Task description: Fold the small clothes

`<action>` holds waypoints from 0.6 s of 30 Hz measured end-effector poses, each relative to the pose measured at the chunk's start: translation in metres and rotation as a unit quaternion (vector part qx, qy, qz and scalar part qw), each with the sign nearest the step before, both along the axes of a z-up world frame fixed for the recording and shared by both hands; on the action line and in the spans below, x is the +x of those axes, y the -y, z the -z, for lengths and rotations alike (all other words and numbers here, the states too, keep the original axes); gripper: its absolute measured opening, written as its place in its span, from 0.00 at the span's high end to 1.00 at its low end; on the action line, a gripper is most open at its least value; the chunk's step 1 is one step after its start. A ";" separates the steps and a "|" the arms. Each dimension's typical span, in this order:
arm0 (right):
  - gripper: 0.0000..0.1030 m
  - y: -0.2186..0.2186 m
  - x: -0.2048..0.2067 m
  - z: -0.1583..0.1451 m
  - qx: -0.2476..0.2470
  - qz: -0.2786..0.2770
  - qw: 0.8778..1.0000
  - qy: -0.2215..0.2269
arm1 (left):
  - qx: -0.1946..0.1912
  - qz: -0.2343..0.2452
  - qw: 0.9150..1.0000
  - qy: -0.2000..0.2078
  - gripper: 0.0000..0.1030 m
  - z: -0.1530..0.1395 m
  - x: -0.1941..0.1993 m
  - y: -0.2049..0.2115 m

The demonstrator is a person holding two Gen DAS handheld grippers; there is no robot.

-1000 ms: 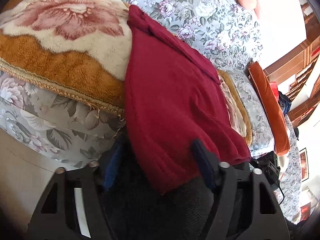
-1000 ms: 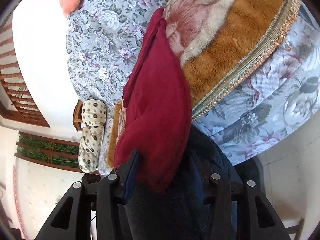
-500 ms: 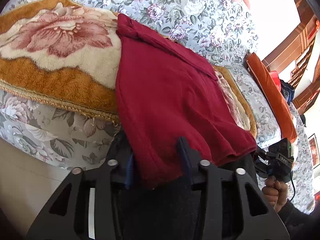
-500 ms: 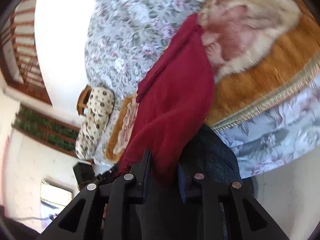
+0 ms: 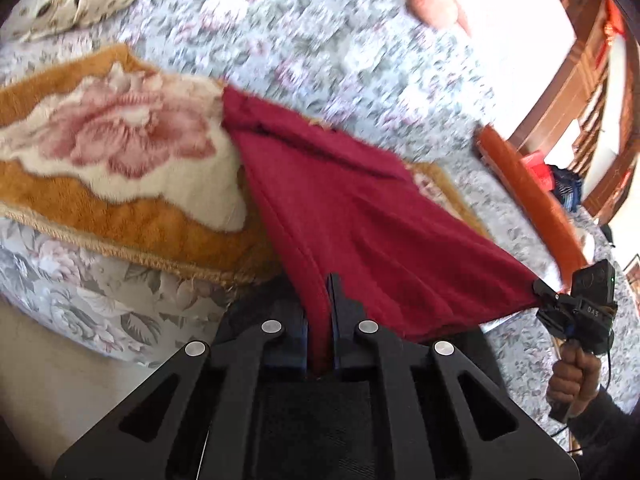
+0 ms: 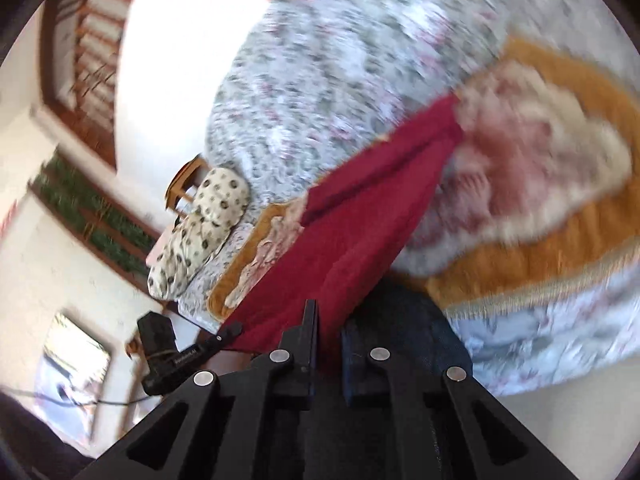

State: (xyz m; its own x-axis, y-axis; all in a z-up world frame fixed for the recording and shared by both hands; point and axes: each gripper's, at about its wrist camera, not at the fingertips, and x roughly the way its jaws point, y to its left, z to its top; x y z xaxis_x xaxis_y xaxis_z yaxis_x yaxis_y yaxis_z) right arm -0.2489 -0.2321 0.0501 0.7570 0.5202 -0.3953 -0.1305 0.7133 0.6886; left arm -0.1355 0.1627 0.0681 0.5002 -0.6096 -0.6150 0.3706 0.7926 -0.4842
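Left gripper (image 5: 320,320) fingers clenched on one near corner of the red garment (image 5: 360,216), right gripper (image 6: 329,344) fingers clenched on the other. Stretched between both, far end resting on the plush blanket (image 5: 100,152) over the floral bed (image 5: 320,40)

left gripper (image 5: 320,320) clamped shut, right gripper (image 6: 330,334) too

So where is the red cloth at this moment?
In the left wrist view the red cloth lies on the flowered blanket, its near edge pinched by the left gripper and the right gripper.
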 end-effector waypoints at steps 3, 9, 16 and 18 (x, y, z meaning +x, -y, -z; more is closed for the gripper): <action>0.92 -0.003 -0.013 -0.038 -0.031 -0.019 0.999 0.038 | -0.022 0.013 0.999 0.031 0.94 -0.030 -0.016 -0.004; 0.92 0.003 -0.039 -0.078 -0.014 -0.035 0.996 0.077 | -0.073 0.019 0.996 0.036 0.94 -0.060 -0.029 -0.008; 0.92 0.050 0.023 -0.055 0.100 0.023 0.992 0.072 | -0.202 -0.097 0.974 -0.029 0.94 -0.045 0.066 -0.011; 0.92 0.066 0.057 -0.044 0.137 0.046 0.987 0.064 | -0.208 -0.116 0.971 -0.030 0.94 -0.042 0.102 0.001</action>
